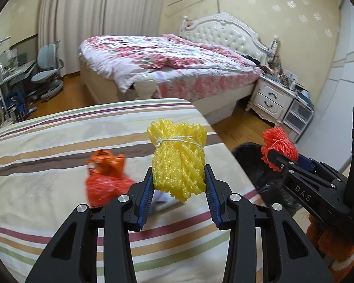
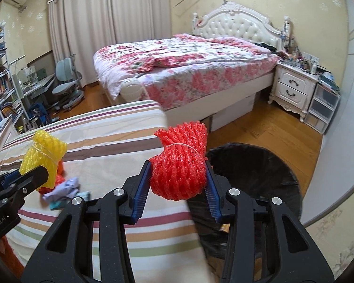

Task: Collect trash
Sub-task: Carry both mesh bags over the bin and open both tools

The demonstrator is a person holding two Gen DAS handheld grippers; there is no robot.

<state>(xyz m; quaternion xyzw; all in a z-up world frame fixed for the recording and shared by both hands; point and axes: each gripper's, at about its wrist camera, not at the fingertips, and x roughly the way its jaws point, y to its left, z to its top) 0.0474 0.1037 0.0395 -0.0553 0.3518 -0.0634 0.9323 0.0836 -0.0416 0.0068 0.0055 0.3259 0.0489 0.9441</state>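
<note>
My left gripper [image 1: 179, 176] is shut on a yellow foam-net bundle [image 1: 178, 158] tied with white string, held above the striped bedcover [image 1: 47, 146]. My right gripper [image 2: 178, 176] is shut on a red foam-net bundle [image 2: 180, 162], also tied with string, over the bedcover's right edge and beside a black-lined trash bin [image 2: 254, 172]. The left wrist view shows the right gripper [image 1: 271, 156] with the red bundle [image 1: 280, 143] at the right. At the left of the right wrist view the left gripper [image 2: 39, 172] carries the yellow bundle [image 2: 43, 155].
An orange plastic bag [image 1: 105, 179] lies on the bedcover, with a crumpled lilac scrap [image 2: 63, 187] and a teal bit [image 2: 59, 204] near it. Beyond stand a floral bed [image 2: 188, 70], a white nightstand [image 2: 292, 89], a desk chair [image 2: 66, 87] and wooden floor [image 2: 271, 129].
</note>
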